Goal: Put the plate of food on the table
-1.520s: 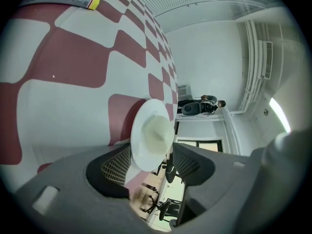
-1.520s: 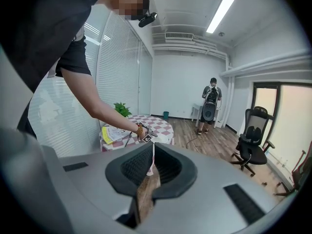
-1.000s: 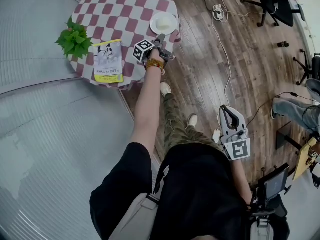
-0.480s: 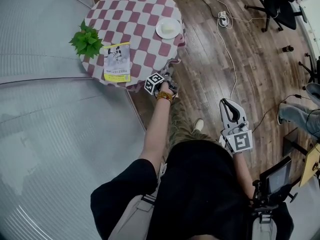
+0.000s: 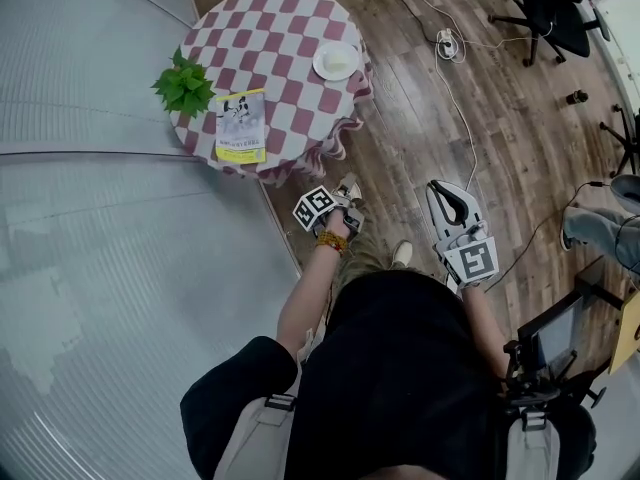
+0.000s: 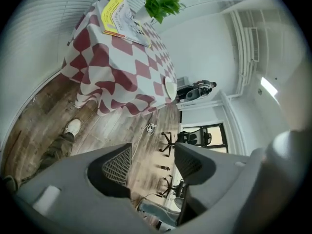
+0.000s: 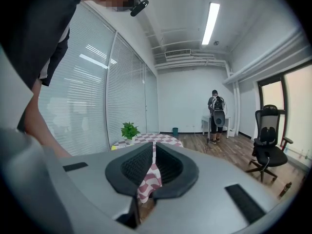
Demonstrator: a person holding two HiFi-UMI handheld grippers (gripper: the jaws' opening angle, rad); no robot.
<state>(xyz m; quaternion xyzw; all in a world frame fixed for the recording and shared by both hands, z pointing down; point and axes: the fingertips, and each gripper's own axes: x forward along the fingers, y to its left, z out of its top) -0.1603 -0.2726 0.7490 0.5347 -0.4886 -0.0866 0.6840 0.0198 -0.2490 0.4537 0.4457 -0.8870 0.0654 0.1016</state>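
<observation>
Checkered table holds plate, booklet, plant; cable crosses floor.

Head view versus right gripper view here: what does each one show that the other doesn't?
Only the head view shows the plate of food resting on the table, the left tongs away from it, and the cable on the floor. Only the right gripper view shows the ceiling light and a person standing at the far end. Both show the checkered table, the potted plant, an office chair and the right tongs, closed on nothing.
</observation>
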